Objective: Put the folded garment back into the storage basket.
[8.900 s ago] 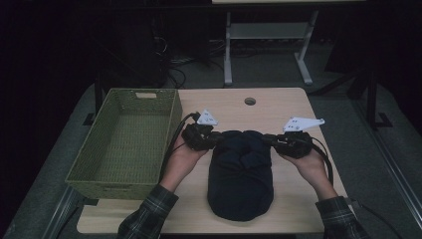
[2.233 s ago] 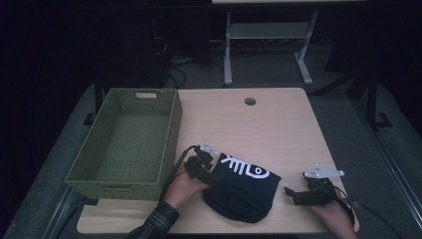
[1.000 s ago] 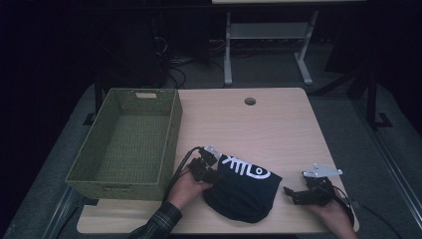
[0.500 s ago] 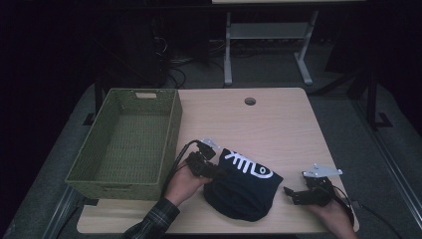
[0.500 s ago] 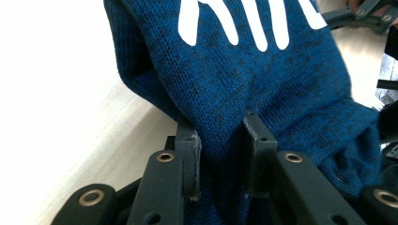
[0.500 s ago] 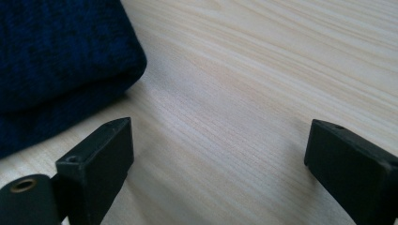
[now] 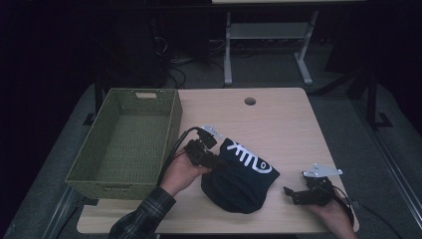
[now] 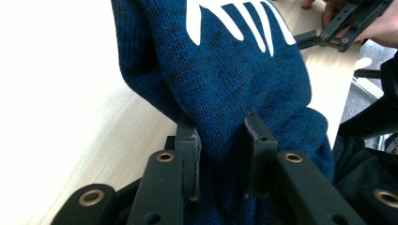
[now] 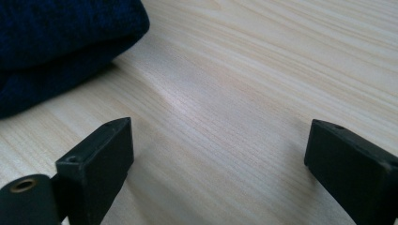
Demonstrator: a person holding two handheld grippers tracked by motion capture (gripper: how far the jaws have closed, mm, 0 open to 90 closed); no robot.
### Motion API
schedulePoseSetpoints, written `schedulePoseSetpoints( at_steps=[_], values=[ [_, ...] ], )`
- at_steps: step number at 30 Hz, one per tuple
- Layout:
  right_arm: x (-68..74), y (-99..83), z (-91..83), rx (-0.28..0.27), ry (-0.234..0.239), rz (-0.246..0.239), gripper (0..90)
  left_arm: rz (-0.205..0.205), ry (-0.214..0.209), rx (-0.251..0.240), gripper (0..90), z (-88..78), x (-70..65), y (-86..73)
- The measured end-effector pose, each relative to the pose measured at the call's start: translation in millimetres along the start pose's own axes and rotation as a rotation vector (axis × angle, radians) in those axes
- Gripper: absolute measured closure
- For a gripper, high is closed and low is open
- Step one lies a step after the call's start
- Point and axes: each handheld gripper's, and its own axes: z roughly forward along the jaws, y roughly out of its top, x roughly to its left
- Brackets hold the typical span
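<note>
Beanie (image 7: 242, 179) sits folded on the surface (image 7: 278, 119) at about 6 o'clock, its 9 o'clock edge bunched and clamped in the left gripper (image 7: 215, 162); the pads (image 8: 187, 145) bite a thick fold of knit. Right gripper (image 7: 291, 194) rests at 3 o'clock of it, jaws wide apart, nothing in them. Basket (image 7: 124, 144) is at 9 o'clock, so I'd lift until the whole beanie clears the rim before swinging over, else the trailing half may snag.
</note>
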Motion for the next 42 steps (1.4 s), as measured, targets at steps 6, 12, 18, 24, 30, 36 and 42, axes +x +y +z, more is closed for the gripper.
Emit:
schedulePoseSetpoints(
  at_steps=[6, 12, 18, 24, 30, 36, 42],
  values=[
    [0.0, 0.0, 0.0, 0.0, 0.0, 0.0, 7.8, 0.008, -0.009, -0.001, 71.9, -11.5, -0.1, 10.2],
    [0.0, 0.0, 0.0, 0.0, 0.001, 0.0, 7.8, 0.013, -0.007, -0.012, 71.9, -22.5, -2.0, 18.8],
    [0.1, 0.0, 0.0, 0.0, 0.001, 0.001, 7.8, 0.019, -0.001, -0.014, 71.9, -37.8, -3.2, 27.4],
    [0.1, 0.0, 0.0, 0.0, 0.001, 0.001, 7.8, 0.028, 0.007, -0.019, 71.9, -55.0, -3.7, 33.1],
    [0.1, 0.0, 0.0, -0.001, 0.001, 0.001, 7.8, 0.029, 0.029, -0.022, 71.8, -75.2, -2.9, 36.2],
    [0.1, 0.0, 0.0, 0.0, 0.001, 0.001, 7.8, 0.023, 0.046, -0.035, 71.8, -97.6, -0.9, 37.2],
    [0.1, 0.0, 0.0, -0.001, 0.001, 0.001, 7.8, 0.013, 0.07, -0.044, 71.8, -117.1, 2.3, 36.8]
  ],
)
